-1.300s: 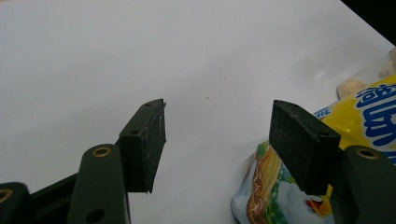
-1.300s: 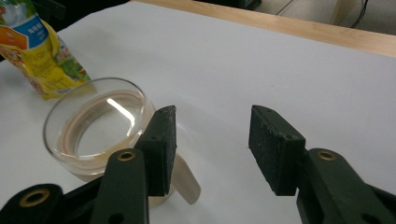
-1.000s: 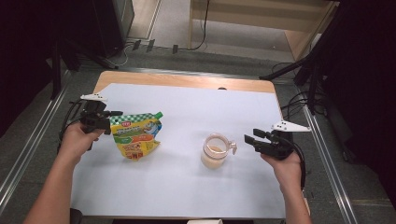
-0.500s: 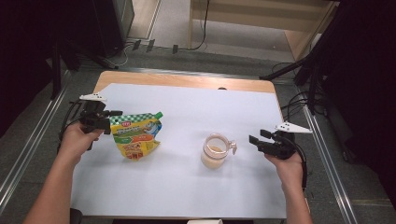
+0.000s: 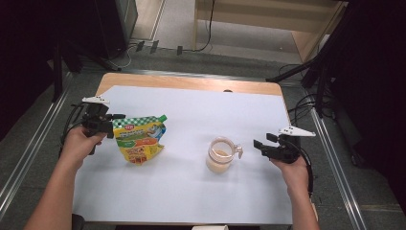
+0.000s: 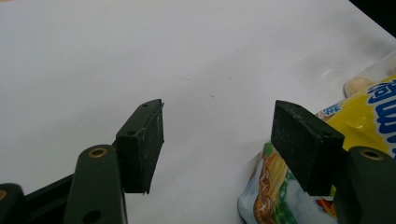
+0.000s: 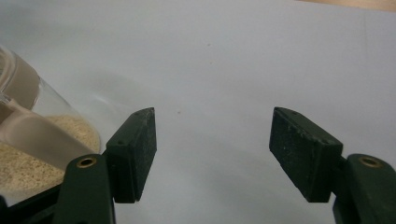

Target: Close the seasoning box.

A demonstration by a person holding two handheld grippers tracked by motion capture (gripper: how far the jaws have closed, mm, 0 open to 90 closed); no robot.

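Observation:
A yellow and green spouted pouch point(image 5: 139, 139) lies flat on the white table sheet point(image 5: 191, 115) at the left. My left gripper point(image 5: 115, 126) is at the pouch's left edge, open, with nothing between the jaws. In the left gripper view the pouch point(image 6: 373, 100) lies beside and under the right jaw of that gripper point(image 6: 218, 140). A clear glass jar point(image 5: 220, 155) with a handle holds pale powder right of centre. My right gripper point(image 5: 258, 148) stands open just right of the jar, apart from it. The right gripper view has the jar point(image 7: 28, 140) left of my open gripper point(image 7: 212, 149).
The sheet covers a wooden table point(image 5: 191, 82) with metal rails along both sides. Cables point(image 5: 306, 103) and dark stands sit on the floor beyond the far edge. Both forearms come in from the near edge.
My right gripper has drifted slightly right and toward the person, a little away from the jar. The left gripper, pouch and jar have stayed put.

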